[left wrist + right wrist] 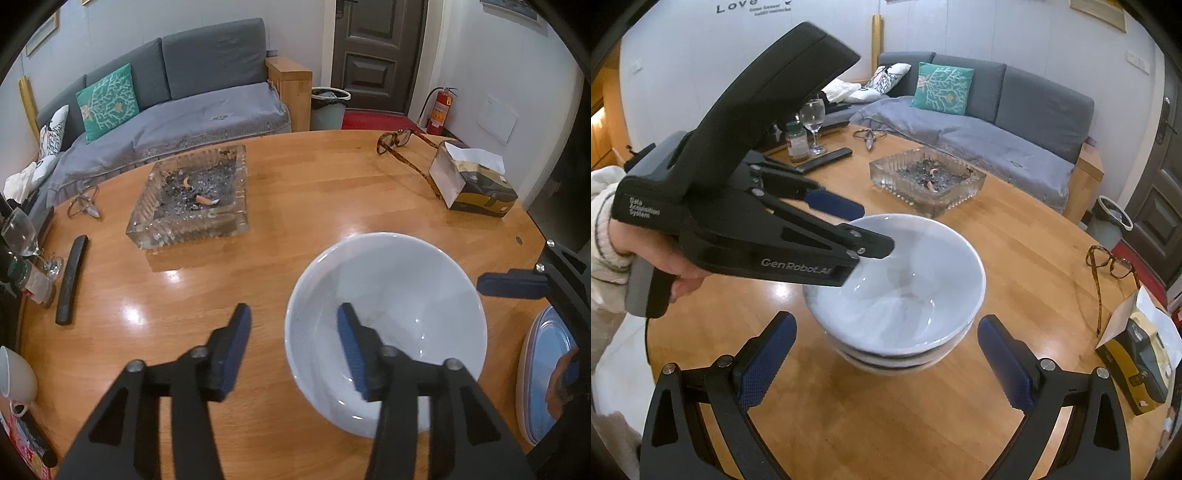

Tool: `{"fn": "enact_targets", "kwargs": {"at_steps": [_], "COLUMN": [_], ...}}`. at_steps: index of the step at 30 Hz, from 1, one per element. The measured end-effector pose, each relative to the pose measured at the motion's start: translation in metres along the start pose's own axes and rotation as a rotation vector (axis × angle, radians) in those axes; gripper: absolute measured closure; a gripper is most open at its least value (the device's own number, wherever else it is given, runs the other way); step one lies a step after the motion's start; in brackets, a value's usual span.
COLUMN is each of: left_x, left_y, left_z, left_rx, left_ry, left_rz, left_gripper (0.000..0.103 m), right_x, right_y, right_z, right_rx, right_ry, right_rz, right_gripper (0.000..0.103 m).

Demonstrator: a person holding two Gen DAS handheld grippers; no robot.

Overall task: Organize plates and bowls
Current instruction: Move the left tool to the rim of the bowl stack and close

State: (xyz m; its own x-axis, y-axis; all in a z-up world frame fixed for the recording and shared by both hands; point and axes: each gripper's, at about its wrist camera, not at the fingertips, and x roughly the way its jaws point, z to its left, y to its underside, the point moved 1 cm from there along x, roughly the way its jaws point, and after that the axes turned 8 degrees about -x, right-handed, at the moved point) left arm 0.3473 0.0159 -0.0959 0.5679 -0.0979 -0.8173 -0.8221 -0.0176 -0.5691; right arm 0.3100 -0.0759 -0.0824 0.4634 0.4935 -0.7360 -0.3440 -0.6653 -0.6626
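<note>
A stack of white bowls (897,295) stands on the round wooden table (886,406); the top bowl (388,314) fills the lower right of the left wrist view. My left gripper (293,332) is open and straddles the top bowl's left rim, one finger inside, one outside. In the right wrist view it (857,236) reaches in from the left. My right gripper (882,362) is open and empty just in front of the stack, jaws wider than the bowls. A pale blue plate (543,376) lies at the right edge of the left wrist view.
A glass ashtray (192,199) with butts sits mid-table. Glasses (402,144) and a tissue box (476,184) are at the right. A remote (70,280), wine glass (22,236), jar and white cup (14,373) crowd the left edge. A grey sofa stands behind.
</note>
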Motion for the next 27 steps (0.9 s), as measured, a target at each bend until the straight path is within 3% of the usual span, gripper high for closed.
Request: {"fn": "enact_targets", "kwargs": {"at_steps": [15,21,27], "left_x": [0.022,0.032,0.032], "left_y": [0.004,0.006,0.006], "left_z": [-0.012,-0.013,-0.010], "left_rx": [0.004,0.009,0.011], "left_ry": [0.015,0.017,0.025], "left_rz": [0.031,0.037,0.037], "left_gripper": [0.051,0.071,0.073], "right_x": [0.041,0.057,0.063], "right_y": [0.032,0.031,0.024], "right_z": [-0.005,-0.009,-0.010], "right_rx": [0.050,0.057,0.022], "right_ry": [-0.055,-0.087,-0.092], "right_rz": [0.086,0.109,0.123], "right_gripper": [0.003,0.004,0.007]}}
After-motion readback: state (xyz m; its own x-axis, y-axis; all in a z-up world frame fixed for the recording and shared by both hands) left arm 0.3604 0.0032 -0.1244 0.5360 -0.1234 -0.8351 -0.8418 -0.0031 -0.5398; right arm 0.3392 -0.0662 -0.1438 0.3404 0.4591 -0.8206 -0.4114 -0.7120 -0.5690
